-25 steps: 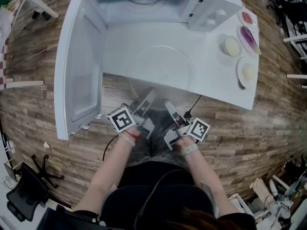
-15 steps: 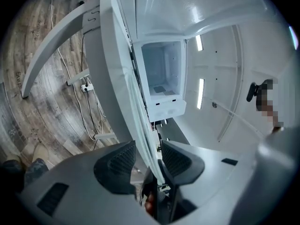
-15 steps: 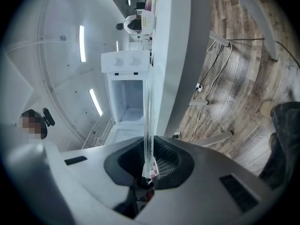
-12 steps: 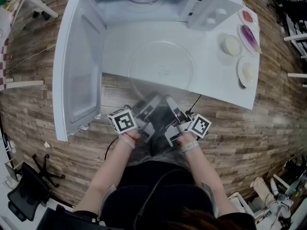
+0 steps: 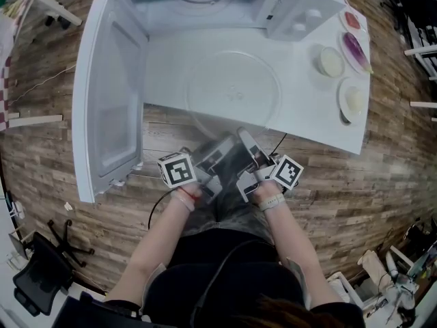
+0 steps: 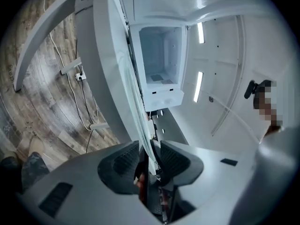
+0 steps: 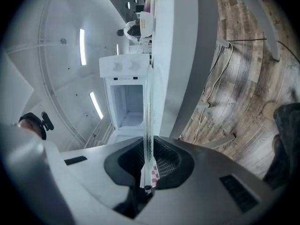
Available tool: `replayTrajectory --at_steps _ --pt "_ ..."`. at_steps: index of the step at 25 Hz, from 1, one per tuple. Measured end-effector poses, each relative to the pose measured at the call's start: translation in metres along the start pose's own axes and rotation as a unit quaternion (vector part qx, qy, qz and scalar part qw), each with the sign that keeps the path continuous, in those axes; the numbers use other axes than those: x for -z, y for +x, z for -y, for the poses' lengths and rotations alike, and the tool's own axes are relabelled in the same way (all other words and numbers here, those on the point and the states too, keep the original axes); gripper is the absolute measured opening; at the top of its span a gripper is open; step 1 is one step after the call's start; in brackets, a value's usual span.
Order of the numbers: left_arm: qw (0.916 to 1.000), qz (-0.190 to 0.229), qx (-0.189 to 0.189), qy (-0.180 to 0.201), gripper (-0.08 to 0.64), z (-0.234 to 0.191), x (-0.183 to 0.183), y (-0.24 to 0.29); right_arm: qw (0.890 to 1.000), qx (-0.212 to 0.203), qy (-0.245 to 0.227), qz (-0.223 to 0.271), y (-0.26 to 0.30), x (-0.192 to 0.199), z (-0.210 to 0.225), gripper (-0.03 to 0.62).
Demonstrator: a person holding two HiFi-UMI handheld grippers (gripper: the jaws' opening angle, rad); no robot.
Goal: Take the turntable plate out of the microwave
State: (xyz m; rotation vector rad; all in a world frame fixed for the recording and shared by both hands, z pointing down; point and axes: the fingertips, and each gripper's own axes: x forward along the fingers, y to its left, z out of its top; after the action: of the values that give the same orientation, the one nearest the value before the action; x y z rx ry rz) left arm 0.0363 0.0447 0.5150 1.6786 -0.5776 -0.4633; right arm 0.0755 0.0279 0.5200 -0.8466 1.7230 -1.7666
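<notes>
Marker-cubed right claw (image 5: 246,139) on turntable plate (image 5: 232,80)

Below you runs a wood-plank floor (image 5: 61,149) in grey-brown tones, and a white table (image 5: 307,115) stands on it in front of you. A thin cable (image 5: 41,84) trails over the planks at your left. A black office chair (image 5: 34,279) sits at your lower left, with a star-shaped chair base (image 5: 61,241) just beside it. Overhead, the white ceiling (image 7: 56,78) carries lit strip lights (image 7: 82,46).
</notes>
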Motion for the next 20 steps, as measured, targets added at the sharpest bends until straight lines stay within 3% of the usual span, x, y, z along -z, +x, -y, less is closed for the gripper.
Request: replayTrajectory --at_steps 4,11,20 --pt "0.9999 0.005 -0.007 -0.015 0.078 -0.0041 -0.0012 -0.0014 1.000 -0.003 0.004 0.001 0.0012 -0.0006 -0.0001 0.046" --pt "0.9963 0.020 -0.004 -0.083 0.063 -0.0046 0.0030 -0.0022 1.000 -0.007 0.001 -0.004 0.0006 0.0001 -0.0009 0.046" --pt "0.9923 0.043 -0.011 -0.116 0.054 -0.0031 0.0030 -0.0010 1.000 -0.008 -0.015 -0.020 -0.0040 0.0029 -0.0035 0.049"
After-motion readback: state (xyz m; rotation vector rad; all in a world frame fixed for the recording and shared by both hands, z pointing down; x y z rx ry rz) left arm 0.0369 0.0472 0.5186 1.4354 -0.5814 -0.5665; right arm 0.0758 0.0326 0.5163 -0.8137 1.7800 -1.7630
